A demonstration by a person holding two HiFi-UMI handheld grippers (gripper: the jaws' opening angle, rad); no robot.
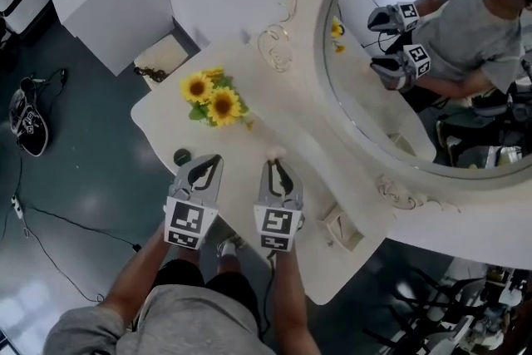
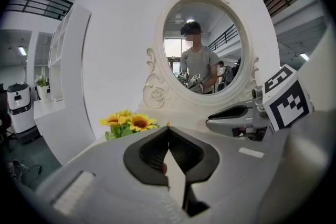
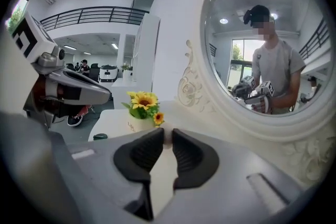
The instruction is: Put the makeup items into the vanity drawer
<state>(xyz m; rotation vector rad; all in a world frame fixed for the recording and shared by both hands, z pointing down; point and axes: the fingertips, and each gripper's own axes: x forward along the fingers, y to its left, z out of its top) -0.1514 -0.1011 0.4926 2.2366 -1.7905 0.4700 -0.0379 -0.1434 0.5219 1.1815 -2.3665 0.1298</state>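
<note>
A small, pale, rounded makeup item is pinched at the tips of the right gripper, whose ribbed black pads are closed narrowly on it above the glossy white vanity top. Just left, the left gripper is held with its jaws together and nothing identifiable gripped. The carrying step is judged in hand, and a move to the drawer is called for next, possibly the box-like recess at near right. A dark round compact lies by the sunflowers. The scroll-framed oval mirror is seen far right.

L gripper shut, R gripper pinching pale item
</note>
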